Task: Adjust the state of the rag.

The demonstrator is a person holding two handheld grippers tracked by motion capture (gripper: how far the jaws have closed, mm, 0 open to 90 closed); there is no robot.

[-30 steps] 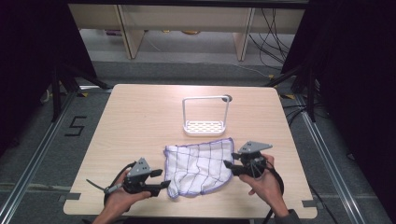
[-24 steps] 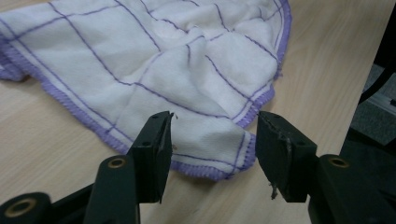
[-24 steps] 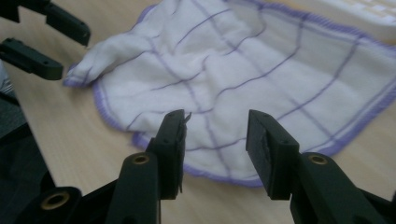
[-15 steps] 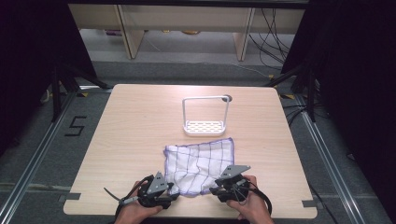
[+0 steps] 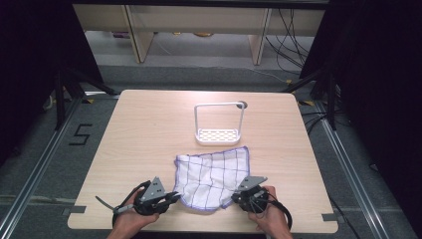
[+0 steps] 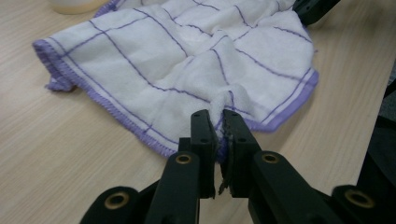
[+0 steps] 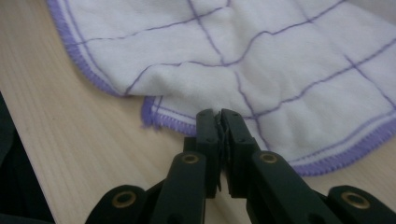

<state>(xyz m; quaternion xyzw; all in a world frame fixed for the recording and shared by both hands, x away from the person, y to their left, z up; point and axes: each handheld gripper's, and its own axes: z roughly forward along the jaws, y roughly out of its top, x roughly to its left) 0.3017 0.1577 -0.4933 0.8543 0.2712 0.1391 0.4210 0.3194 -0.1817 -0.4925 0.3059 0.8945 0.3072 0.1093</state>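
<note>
A: Pale wood bench (image 5: 149, 129) in a dark room, seen from the high view: a white cloth with purple checks (image 5: 214, 177) lies rumpled near the person's edge, a small white wire rack (image 5: 219, 124) standing just beyond it. The left tongs (image 5: 171, 199) sit at the cloth's near-left hem, the right tongs (image 5: 238, 198) at its near-right hem.

B: Do they have it?

A: From above, hard to say. The left gripper view settles it: the left tongs (image 6: 218, 123), having just been closing, are clamped on a pinched-up fold of cloth (image 6: 187, 60) at the purple border.

B: And the other?

A: The right gripper view shows the right tongs (image 7: 219, 122), also just closed, meeting on the hem of the cloth (image 7: 261, 60), only a thin bite of it.

B: So lifting calls for care.

A: Probably. Raising both hands together and evenly, keeping the edge taut, should stop that shallow right-hand grip slipping. The rack's place is clearest from above.
</note>
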